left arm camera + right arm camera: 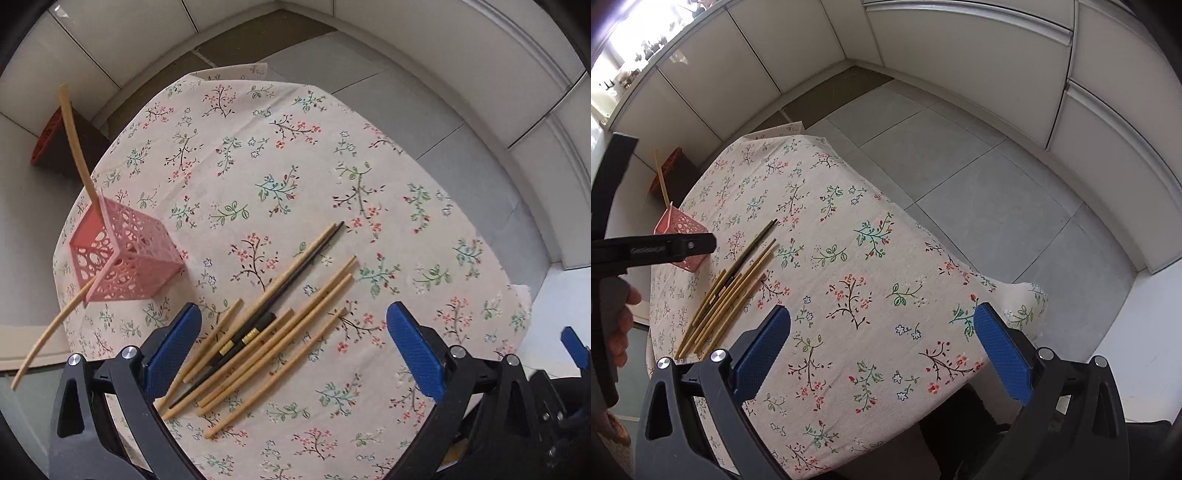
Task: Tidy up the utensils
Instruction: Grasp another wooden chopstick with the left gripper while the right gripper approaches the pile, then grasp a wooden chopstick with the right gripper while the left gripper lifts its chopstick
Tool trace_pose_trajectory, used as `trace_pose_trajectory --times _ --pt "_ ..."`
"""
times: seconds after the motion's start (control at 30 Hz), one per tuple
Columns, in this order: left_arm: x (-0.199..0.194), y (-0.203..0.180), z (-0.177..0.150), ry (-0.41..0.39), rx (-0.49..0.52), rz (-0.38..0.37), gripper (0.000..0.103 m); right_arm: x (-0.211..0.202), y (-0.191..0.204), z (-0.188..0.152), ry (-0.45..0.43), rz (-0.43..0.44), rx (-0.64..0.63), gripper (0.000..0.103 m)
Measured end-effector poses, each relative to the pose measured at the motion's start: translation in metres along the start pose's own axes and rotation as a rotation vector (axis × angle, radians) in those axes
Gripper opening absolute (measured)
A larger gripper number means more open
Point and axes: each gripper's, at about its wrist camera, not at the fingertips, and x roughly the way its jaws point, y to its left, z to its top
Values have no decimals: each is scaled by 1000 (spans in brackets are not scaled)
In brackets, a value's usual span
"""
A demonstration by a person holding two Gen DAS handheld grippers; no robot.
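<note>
A pile of several wooden chopsticks [280, 332] and a black pair with gold bands [258, 328] lies on the floral tablecloth [295, 166]. A pink perforated holder [122, 258] stands at the table's left edge with two wooden chopsticks [79, 147] sticking out of it. My left gripper [293, 332] is open and empty, hovering just above the pile. My right gripper [882, 336] is open and empty over bare cloth, to the right of the pile [727, 295]. The holder [679, 229] is partly hidden behind the left gripper's body [653, 251].
The small table [849, 258] stands on a grey tiled floor [979, 166] with white cabinets [960, 37] behind. A dark box with a red-orange basket [48, 136] stands past the table's left edge.
</note>
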Motion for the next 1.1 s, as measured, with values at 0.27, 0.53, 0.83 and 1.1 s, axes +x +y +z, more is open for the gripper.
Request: trace_pose_trajectory --times 0.27,0.53,0.83,1.1 --pt "48 2 22 96 56 62 50 8 3 2 42 21 -2 97" --pt "74 8 27 138 62 25 29 16 8 1 79 38 -1 97" --pt "78 10 31 145 102 -20 14 22 11 0 101 37 3 97" --pt "80 18 49 157 76 -68 15 25 11 0 103 18 4 97"
